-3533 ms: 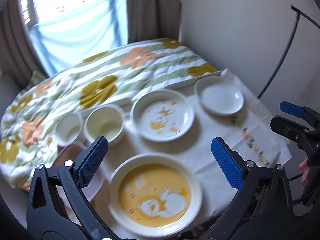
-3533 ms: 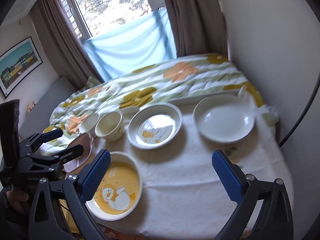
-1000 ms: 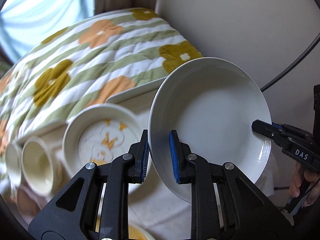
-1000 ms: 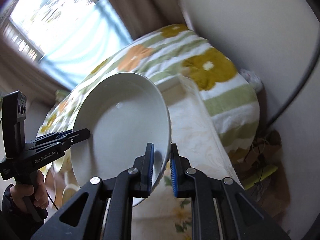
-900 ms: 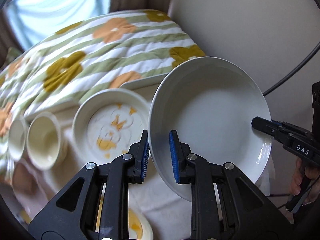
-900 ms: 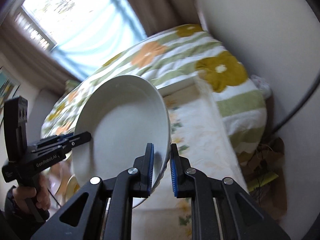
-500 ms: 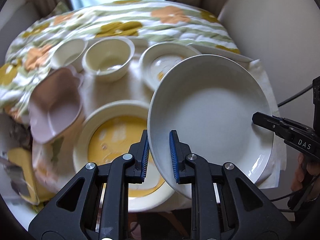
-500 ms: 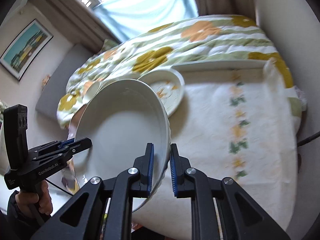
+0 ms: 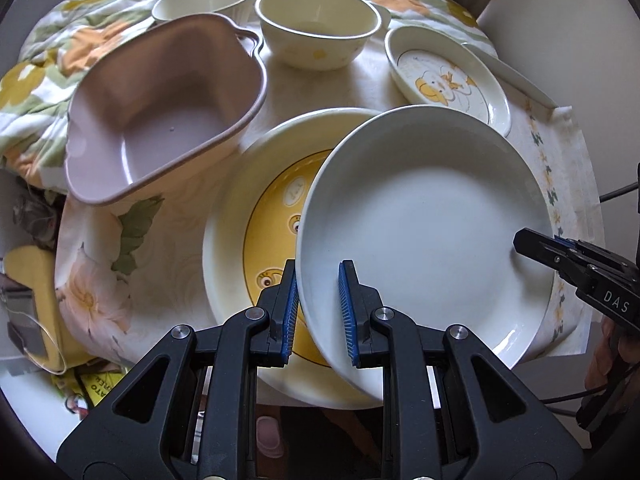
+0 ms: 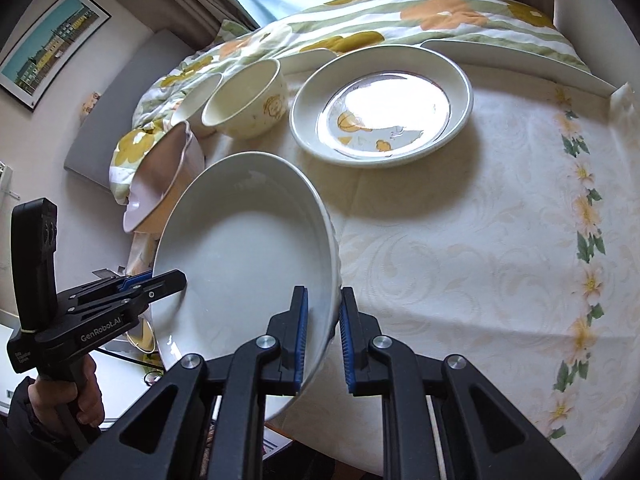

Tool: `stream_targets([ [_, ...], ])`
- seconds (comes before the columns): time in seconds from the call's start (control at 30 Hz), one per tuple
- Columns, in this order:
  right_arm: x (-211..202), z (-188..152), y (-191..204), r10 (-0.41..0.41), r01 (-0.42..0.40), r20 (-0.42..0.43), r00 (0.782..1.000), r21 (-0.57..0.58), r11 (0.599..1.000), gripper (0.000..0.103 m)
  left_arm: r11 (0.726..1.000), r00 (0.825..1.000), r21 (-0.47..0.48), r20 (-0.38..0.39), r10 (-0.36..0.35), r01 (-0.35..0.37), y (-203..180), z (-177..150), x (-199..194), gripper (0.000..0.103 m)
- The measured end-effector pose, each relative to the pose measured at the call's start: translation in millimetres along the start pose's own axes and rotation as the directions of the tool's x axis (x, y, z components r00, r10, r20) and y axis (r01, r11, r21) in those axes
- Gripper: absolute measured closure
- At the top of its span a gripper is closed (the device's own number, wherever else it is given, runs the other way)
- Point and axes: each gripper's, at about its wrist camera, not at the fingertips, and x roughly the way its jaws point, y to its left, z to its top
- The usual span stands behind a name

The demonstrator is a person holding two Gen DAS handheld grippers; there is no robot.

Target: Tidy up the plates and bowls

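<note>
The white plate point(image 9: 424, 232) is pinched at opposite points of its rim by both grippers: the left gripper point(image 9: 319, 312) is clamped on the rim nearest the left wrist camera, and the right gripper point(image 10: 323, 338) is clamped on the opposite rim. One second ago the plate was held tilted above the far right part of the bench point(image 10: 460, 240). It is now carried to the near edge and is held tilted over the yellow duck plate point(image 9: 256, 216), overlapping it; contact cannot be confirmed. The spot at the far right edge is vacated. The duck-print plate point(image 10: 380, 112), the cream bowl point(image 9: 316, 28) and the pink bowl point(image 9: 160, 100) are left in place. It is judged that stacking is in hand and that lowering and release are still required.
</note>
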Motion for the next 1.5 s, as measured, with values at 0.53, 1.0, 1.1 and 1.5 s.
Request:
stream_targets([
  [0.53,14,-2,22,-0.112,0.111,0.028,0.993,0.033,0.993,0.089,0.971,0.992,0.203,0.013,0.126,-0.126,-8,3,19,0.086],
  [1.0,27,1,41,-0.235,0.238,0.038,0.971,-0.101,0.966,0.089,0.895,0.951,0.322,0.102,0.291,-0.309,-28,-2,21,0.086],
  [1.1,30,1,44,-0.252,0.255,0.040,0.967,-0.121,0.959,0.089,0.881,0.943,0.337,0.112,0.312,-0.332,-31,-3,22,0.086],
  [1.5,34,1,48,-0.275,0.278,0.036,0.961,-0.132,0.952,0.089,0.827,0.913,0.387,0.162,0.374,-0.407,-41,-12,20,0.086],
])
